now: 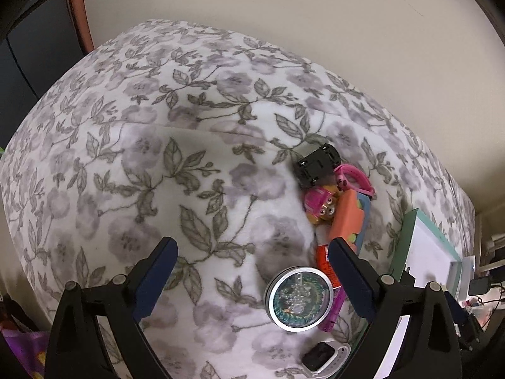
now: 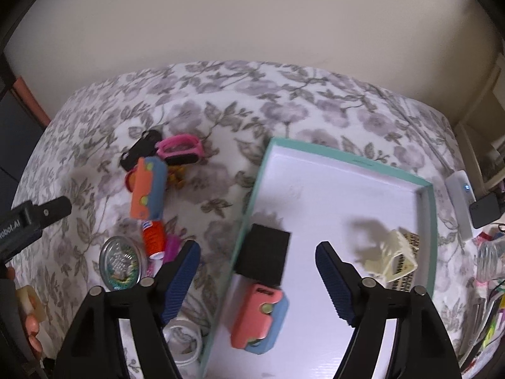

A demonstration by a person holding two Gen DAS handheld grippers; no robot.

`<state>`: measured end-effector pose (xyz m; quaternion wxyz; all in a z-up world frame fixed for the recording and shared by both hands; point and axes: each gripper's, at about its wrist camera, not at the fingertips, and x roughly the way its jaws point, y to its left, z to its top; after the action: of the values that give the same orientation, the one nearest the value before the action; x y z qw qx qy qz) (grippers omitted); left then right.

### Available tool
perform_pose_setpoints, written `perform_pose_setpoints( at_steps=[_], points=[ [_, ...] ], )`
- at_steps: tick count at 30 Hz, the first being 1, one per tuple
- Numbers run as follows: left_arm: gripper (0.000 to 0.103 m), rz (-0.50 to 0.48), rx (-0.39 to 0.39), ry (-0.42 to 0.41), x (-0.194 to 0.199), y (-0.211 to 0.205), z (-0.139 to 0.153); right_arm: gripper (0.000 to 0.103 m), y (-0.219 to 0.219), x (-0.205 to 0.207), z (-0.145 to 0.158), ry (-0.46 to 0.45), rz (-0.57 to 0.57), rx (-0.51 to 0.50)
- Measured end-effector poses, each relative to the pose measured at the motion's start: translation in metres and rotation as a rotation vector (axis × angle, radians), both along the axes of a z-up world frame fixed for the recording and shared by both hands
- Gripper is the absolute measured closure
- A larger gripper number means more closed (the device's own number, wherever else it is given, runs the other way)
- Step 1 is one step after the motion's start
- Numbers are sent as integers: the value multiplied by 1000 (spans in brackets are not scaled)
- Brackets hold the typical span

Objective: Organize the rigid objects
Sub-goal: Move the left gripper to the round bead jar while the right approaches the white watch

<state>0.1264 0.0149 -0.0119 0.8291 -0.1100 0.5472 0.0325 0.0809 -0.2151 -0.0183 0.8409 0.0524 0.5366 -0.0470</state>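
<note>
A white box with a teal rim (image 2: pixel 344 157) lies on a floral blanket; inside are a black cube (image 2: pixel 263 254), an orange-and-blue block (image 2: pixel 258 320) and a cream hair claw (image 2: pixel 389 254). My right gripper (image 2: pixel 257 279) is open and empty above the box. Left of the box lies a pile: round tin (image 2: pixel 123 262), orange thread spool (image 2: pixel 153 237), another orange-and-blue block (image 2: pixel 148 188), pink band (image 2: pixel 180 147), black toy car (image 2: pixel 140 153). My left gripper (image 1: pixel 252 265) is open and empty over the blanket beside the tin (image 1: pixel 298 298). A pink toy (image 1: pixel 320 203) lies by the car (image 1: pixel 318 164).
A white watch with a black face (image 1: pixel 325 355) lies near the front edge. A white power strip (image 2: pixel 460 202) and a black adapter (image 2: pixel 486 210) sit right of the box, with clutter beyond. The wall runs behind the bed. The box edge (image 1: pixel 407 240) shows in the left wrist view.
</note>
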Motion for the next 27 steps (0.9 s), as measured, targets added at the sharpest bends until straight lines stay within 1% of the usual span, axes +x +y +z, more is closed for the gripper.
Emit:
perform_pose_setpoints(
  at_steps=[4,8,9,17,23,27],
  points=[
    [6,-10,2,3,0,-1,-3,17,16,0,-8,16,29,-7],
    [6,-16,2,6,0,-1,-8,3,32,0,-15,27,74,-6],
    [6,-16,1,9,0,-1,-10,2,37,-1,-17,29,87,-8],
    [6,-31,9,64,0,3,-23,1,58,-4,-28,47,129,14],
    [6,-89,22,97,0,-4,-30,1,61,-9,-33,70,123,19],
    [6,-159,10,121,0,-18,-36,1,60,-13,-33,77,117,30]
  ],
)
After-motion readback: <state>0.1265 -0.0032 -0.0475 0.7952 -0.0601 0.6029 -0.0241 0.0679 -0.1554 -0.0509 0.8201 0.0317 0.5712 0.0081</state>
